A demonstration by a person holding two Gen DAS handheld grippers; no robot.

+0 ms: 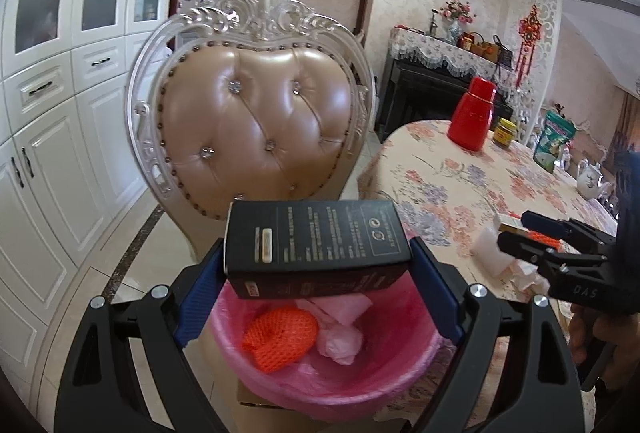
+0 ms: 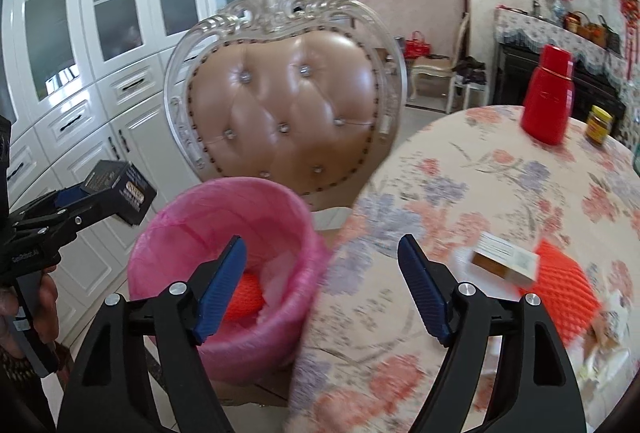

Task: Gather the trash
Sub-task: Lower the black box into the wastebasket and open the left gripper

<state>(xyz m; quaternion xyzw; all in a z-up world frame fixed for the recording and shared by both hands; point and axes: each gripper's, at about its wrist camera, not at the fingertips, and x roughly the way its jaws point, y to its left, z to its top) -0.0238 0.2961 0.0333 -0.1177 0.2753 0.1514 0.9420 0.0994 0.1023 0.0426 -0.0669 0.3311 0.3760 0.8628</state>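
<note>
Two grippers in play: I had the left gripper clamped on the black box over the pink-lined bin, drop next, while the right gripper hung unclenched, seemingly empty.

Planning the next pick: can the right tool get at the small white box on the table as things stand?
Probably yes. The right tool is open and empty, and the small white box lies uncovered on the table just ahead to its right. The orange foam net touches the box's far side only.
</note>
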